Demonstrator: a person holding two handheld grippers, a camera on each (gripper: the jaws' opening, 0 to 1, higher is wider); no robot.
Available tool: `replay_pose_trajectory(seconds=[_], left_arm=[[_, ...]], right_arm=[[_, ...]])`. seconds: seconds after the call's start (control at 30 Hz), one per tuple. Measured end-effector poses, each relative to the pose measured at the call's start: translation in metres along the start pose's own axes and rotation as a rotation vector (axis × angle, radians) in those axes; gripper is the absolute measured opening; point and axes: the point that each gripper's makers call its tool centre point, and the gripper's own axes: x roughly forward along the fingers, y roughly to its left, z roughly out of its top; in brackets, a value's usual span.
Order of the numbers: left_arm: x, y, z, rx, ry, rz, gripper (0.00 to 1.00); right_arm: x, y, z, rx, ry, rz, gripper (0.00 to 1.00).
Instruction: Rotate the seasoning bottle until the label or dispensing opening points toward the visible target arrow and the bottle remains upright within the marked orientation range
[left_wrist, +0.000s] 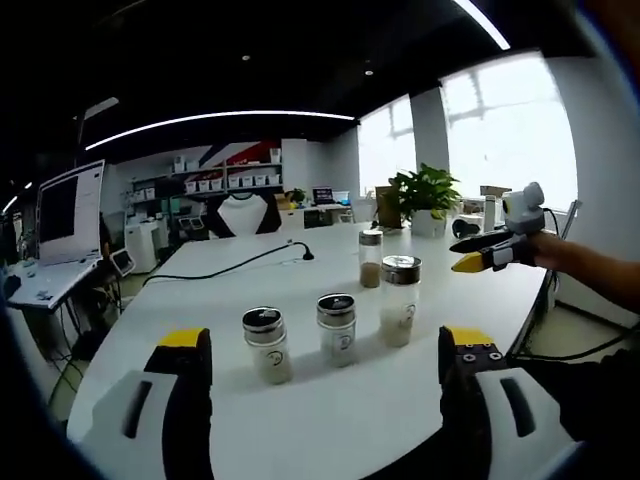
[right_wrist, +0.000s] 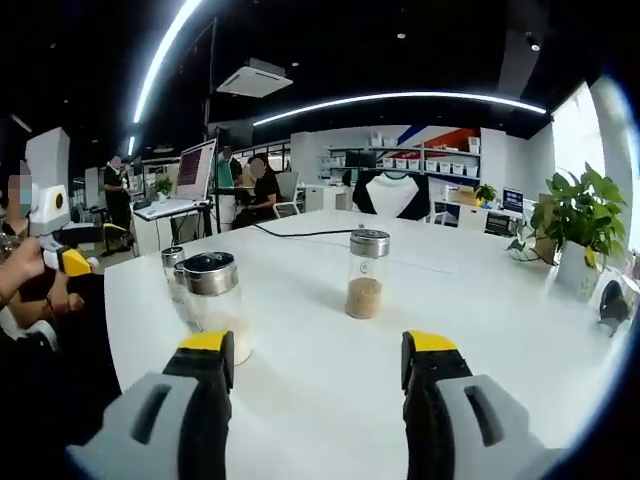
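Observation:
Several clear seasoning bottles with silver caps stand upright on the white table. In the left gripper view a short bottle, a second short one and a taller one form a row, with a bottle of brown seasoning behind them. My left gripper is open, short of the row and touching nothing. In the right gripper view the brown-seasoning bottle stands ahead and the tall bottle sits just beyond the left jaw. My right gripper is open and holds nothing. It also hangs over the table's right edge as the right gripper.
A black cable runs across the far table. A potted plant and small items stand at the far end; the same plant is at right. A monitor stands to the left. People sit at desks behind. The left gripper is at the left edge.

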Motion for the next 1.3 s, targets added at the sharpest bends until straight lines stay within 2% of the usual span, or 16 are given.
replay_pose_trajectory(seconds=[0.27, 0.43, 0.63, 0.83, 1.13, 1.3], left_arm=[[0.002, 0.001, -0.003, -0.007, 0.0, -0.009, 0.99], [0.009, -0.002, -0.003, -0.005, -0.008, -0.044, 0.99], [0.016, 0.007, 0.003, 0.036, 0.0, -0.019, 0.99], [0.025, 0.009, 0.006, 0.016, -0.012, -0.046, 1.0], [0.04, 0.002, 0.007, 0.018, -0.003, -0.08, 1.0], [0.05, 0.001, 0.016, 0.033, -0.013, -0.092, 1.0]], right_arm=[[0.008, -0.007, 0.004, -0.001, 0.004, -0.01, 0.67], [0.023, -0.009, 0.007, -0.001, 0.009, -0.004, 0.67], [0.041, -0.014, 0.013, -0.008, 0.002, 0.001, 0.66], [0.055, -0.021, 0.02, -0.022, -0.002, 0.011, 0.66], [0.085, -0.039, 0.036, -0.031, -0.026, 0.019, 0.65], [0.097, -0.053, 0.043, -0.023, -0.036, 0.005, 0.65]])
